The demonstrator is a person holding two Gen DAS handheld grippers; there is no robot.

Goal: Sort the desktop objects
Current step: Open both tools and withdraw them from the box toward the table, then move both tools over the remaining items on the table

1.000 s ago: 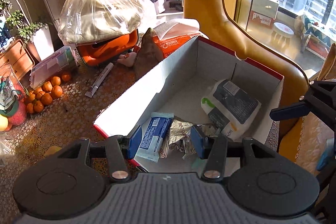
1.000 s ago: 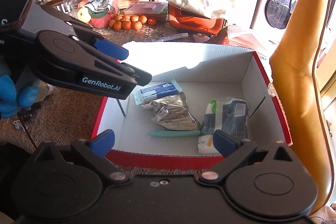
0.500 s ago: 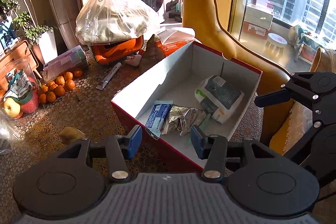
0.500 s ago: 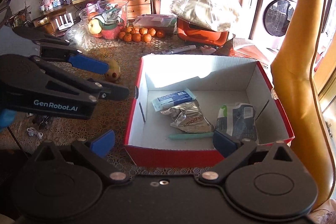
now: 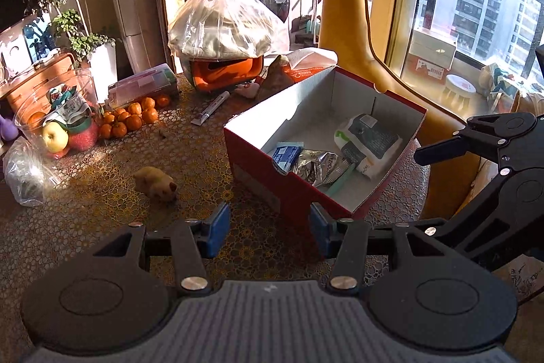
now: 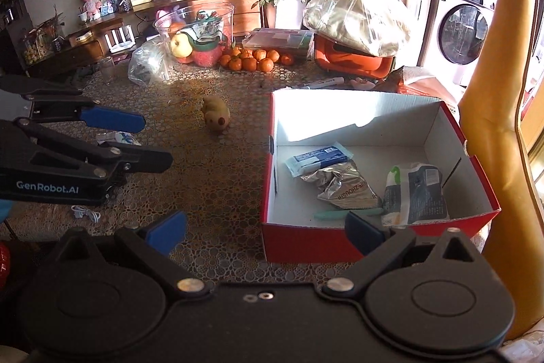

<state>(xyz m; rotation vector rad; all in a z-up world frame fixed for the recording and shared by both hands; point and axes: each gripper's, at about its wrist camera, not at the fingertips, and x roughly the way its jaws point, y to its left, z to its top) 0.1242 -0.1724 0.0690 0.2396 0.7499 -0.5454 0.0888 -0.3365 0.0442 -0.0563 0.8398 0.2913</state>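
The red cardboard box [image 6: 374,238] sits on the worktop [image 5: 102,227], collecting a blue packet [image 6: 318,158], foil pouch [image 6: 343,189] and teal pen [image 6: 346,213]. Both grippers, left [image 5: 268,230] and right [image 6: 265,232], hover with jaws apart and empty, likely ready for the small plush toy [image 6: 216,114] lying loose beside it.

Red cardboard box [image 6: 374,242], white inside, open top, on patterned tabletop. Inside, lying flat: blue snack bar wrapper [image 6: 318,159] at far-left, crumpled silver foil pouch [image 6: 340,186] mid, white/grey pack w/ green mark [image 6: 413,193] at right, mint-green pen [image 6: 346,213] along near wall. Outside, left of box, well apart: small yellow plush toy [image 6: 216,114], upright.
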